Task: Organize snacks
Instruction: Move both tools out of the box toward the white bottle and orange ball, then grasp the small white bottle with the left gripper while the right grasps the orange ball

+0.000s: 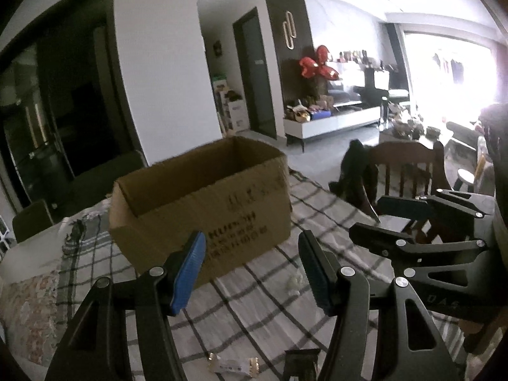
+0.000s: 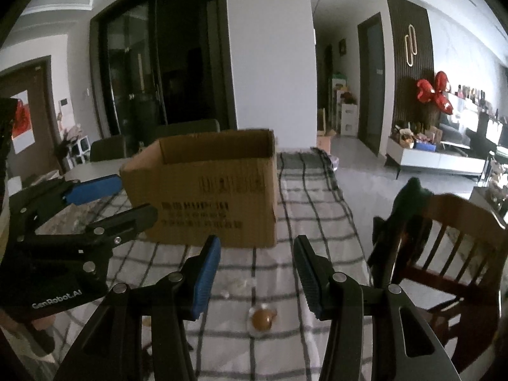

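An open cardboard box (image 1: pixel 203 209) stands on the checked tablecloth (image 1: pixel 254 311); it also shows in the right wrist view (image 2: pixel 209 190). My left gripper (image 1: pixel 250 270) is open and empty, just short of the box. My right gripper (image 2: pixel 257 273) is open and empty, above a round brown wrapped snack (image 2: pixel 262 319). Small clear-wrapped sweets (image 2: pixel 236 285) lie between it and the box. In the left wrist view a pale wrapped snack (image 1: pixel 231 365) and a dark packet (image 1: pixel 300 362) lie at the bottom edge, and a clear wrapper (image 1: pixel 293 282) lies near the box.
A wooden chair (image 2: pixel 451 247) with a dark garment (image 2: pixel 400 222) on it stands at the table's right side. Dark chairs (image 2: pixel 187 128) stand behind the box. The right gripper shows in the left wrist view (image 1: pixel 374 219); the left gripper shows in the right wrist view (image 2: pixel 127 200).
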{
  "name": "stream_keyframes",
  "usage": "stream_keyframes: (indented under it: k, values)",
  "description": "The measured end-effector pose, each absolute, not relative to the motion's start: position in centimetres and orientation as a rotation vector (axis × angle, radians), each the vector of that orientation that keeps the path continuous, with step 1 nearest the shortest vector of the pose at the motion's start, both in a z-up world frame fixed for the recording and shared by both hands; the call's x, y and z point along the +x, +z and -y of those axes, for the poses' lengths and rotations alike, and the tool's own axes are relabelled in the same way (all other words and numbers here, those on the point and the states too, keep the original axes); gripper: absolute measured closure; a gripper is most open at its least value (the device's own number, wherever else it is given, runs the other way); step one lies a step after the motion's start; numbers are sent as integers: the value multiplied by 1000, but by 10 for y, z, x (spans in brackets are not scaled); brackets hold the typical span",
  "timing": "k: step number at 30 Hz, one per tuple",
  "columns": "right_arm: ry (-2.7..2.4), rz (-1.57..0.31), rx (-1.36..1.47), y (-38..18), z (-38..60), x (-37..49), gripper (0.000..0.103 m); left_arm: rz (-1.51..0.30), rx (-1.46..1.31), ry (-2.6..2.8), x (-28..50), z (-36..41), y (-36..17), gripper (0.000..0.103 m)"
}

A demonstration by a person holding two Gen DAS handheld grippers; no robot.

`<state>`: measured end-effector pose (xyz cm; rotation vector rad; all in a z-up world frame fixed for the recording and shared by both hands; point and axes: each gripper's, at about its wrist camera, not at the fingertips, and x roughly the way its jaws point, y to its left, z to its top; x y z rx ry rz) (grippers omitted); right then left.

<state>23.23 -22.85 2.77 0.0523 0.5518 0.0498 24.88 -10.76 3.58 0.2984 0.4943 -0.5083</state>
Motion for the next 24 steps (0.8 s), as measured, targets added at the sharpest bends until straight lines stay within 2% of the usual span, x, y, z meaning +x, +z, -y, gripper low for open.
stream_keyframes:
  k: [10, 14, 18, 24]
  values:
    - [63, -616, 55, -6, 229, 229, 55, -560, 348, -586, 254, 122, 5, 51]
    - [74, -647, 68, -20, 229, 232, 61, -586, 374, -608, 256, 126, -8, 53]
    - [86, -674, 74, -32, 230, 237, 64, -621, 393, -639, 262, 131, -19, 60]
    - [87, -716, 110, -47, 234, 246, 65, -661, 415, -665, 273, 137, -33, 66]
